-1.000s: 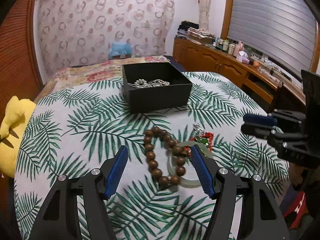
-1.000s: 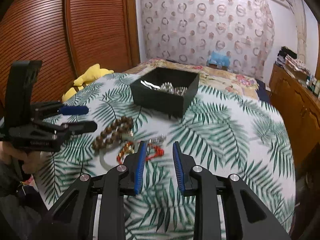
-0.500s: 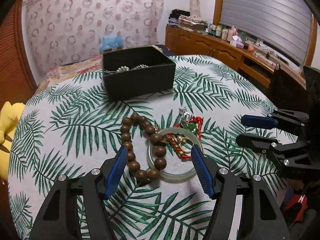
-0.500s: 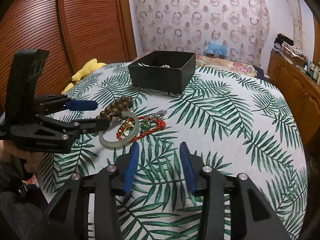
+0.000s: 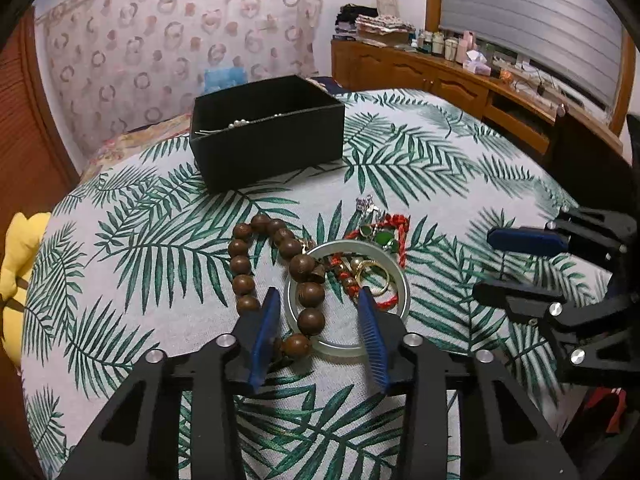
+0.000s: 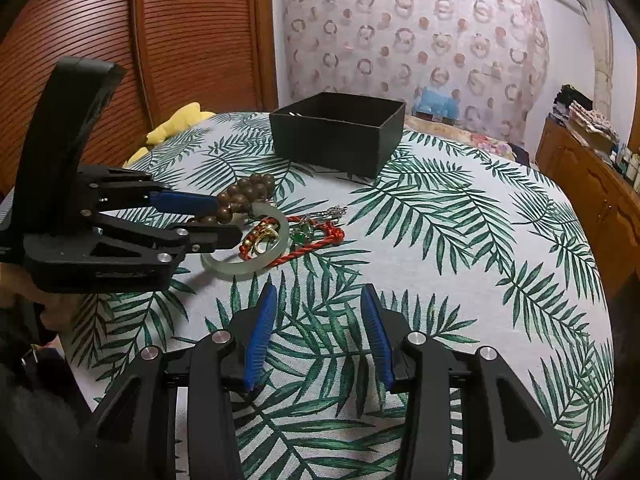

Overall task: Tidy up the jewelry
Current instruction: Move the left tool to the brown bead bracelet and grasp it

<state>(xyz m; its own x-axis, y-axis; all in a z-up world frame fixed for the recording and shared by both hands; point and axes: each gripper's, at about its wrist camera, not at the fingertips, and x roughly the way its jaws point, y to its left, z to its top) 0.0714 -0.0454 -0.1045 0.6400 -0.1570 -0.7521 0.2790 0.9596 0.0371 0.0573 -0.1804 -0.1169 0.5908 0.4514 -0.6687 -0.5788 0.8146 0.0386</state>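
— What's in the black box (image 5: 268,136)?

— Silvery, pearl-like pieces, lying against its near wall. It stands open at the far side of the palm-leaf tablecloth (image 5: 440,168).

— And the rest of the jewelry?

— Heaped in front of the box: a wooden bead bracelet (image 5: 276,276) draped over a pale jade bangle (image 5: 348,348), with a red cord (image 5: 402,236), green stones and a gold ring (image 5: 372,276) tangled in and beside the bangle.

— The left gripper (image 5: 318,300)?

— Jaws apart, down over the heap, straddling the near beads and the bangle's near rim. I can't tell whether it touches them.

— The right gripper (image 6: 318,292)?

— Jaws apart too, holding nothing, near the heap but short of it.
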